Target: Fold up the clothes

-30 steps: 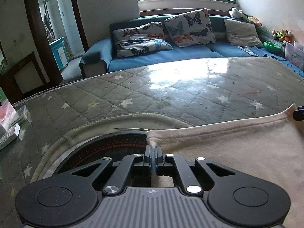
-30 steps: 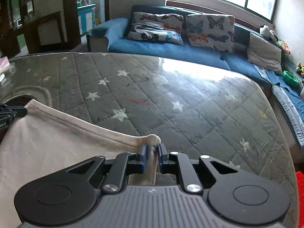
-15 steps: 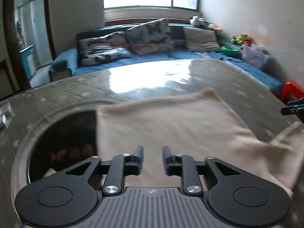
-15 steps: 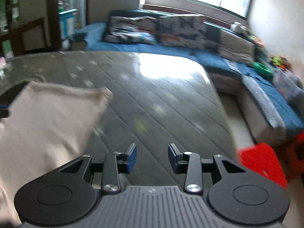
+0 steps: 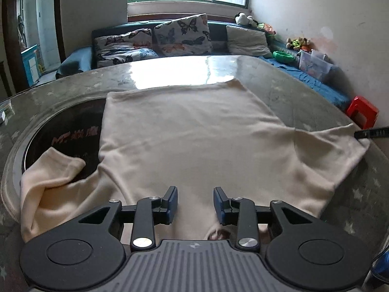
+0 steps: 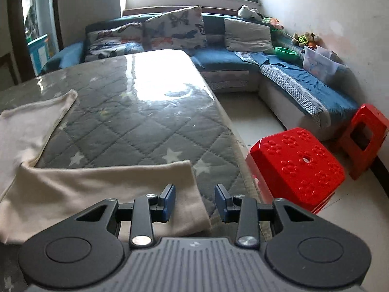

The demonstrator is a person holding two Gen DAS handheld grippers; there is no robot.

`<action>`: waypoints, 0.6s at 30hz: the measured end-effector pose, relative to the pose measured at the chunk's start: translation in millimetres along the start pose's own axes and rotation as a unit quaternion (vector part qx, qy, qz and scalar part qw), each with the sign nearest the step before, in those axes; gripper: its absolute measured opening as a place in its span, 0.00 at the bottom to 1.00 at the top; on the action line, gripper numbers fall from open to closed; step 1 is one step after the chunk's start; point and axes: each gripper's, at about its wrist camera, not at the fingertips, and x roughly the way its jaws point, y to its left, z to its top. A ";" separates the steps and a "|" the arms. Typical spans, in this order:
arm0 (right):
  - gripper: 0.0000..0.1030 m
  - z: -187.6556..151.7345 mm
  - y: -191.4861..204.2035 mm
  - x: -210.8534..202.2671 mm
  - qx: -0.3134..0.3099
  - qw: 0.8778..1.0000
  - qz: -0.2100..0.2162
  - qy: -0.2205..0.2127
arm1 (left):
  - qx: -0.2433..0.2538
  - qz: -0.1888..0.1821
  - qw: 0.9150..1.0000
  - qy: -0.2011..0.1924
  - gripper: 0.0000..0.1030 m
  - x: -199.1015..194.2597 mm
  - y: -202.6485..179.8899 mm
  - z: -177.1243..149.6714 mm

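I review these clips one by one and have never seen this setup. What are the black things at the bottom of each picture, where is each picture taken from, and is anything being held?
There is no robot here: a person carries a two-finger tool in each hand, with a wide-angle camera on each tool looking forward along its fingers. The black parts are those tools. One picture comes from the left hand-held gripper, the other from the right hand-held gripper. Both stand open and hold nothing. On the quilted star-patterned table cover a cream T-shirt lies spread out. Its left sleeve is rumpled over a dark round inset in the table; the right sleeve lies flat below the right tool. Two red stools stand beside the table.
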 end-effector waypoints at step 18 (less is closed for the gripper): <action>0.30 -2.1 -7.9 -9.0 0.023 0.999 -0.015 -0.030 | 0.021 0.019 1.000 -0.007 0.49 -3.5 -7.9 -9.8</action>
